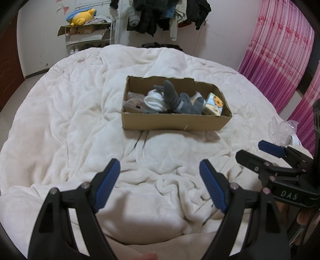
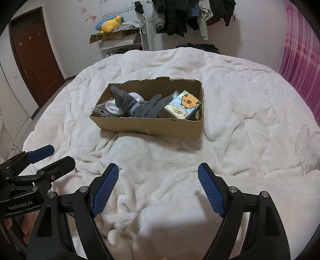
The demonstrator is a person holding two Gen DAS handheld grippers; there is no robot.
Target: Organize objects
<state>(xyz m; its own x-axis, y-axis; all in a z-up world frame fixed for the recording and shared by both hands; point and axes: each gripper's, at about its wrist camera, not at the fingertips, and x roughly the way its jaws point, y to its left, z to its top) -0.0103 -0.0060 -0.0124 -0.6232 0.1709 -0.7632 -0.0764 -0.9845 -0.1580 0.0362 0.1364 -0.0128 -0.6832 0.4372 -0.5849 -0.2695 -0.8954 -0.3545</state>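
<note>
White fleece blanket [image 2: 240, 104] covers the bed beneath both grippers. Left gripper [image 1: 160, 174]: blue-padded fingers spread wide, nothing between them, hovering over the blanket. Right gripper [image 2: 158, 176]: fingers likewise spread wide and empty.

Ahead of both grippers, well apart from the fingertips, a cardboard box [image 2: 148, 126] with a torn rim rests on the blanket. Inside it: a grey sock [image 2: 124, 98] with dotted sole sticking up at the end ahead-left of the right gripper; white socks [image 2: 114, 108] touching it; a grey glove [image 2: 152, 108] in the middle; tissue packs [image 2: 184, 107] at the end ahead-right, the upper one printed with an orange cartoon animal. The print on the lower pack is too small to read.

In the left wrist view the right gripper appears just to the right, its body lettered "DAS". In the right wrist view the left gripper appears just to the left, lettered "GenRobot.AI".

Far right of the right gripper, clear plastic wrap [image 2: 310, 144] lies on the blanket. Beyond the bed: a rack [image 2: 124, 42] bearing a yellow plush [image 2: 110, 25], hanging clothes [image 2: 180, 16], pink curtain [image 1: 280, 56], brown door [image 2: 34, 60].
</note>
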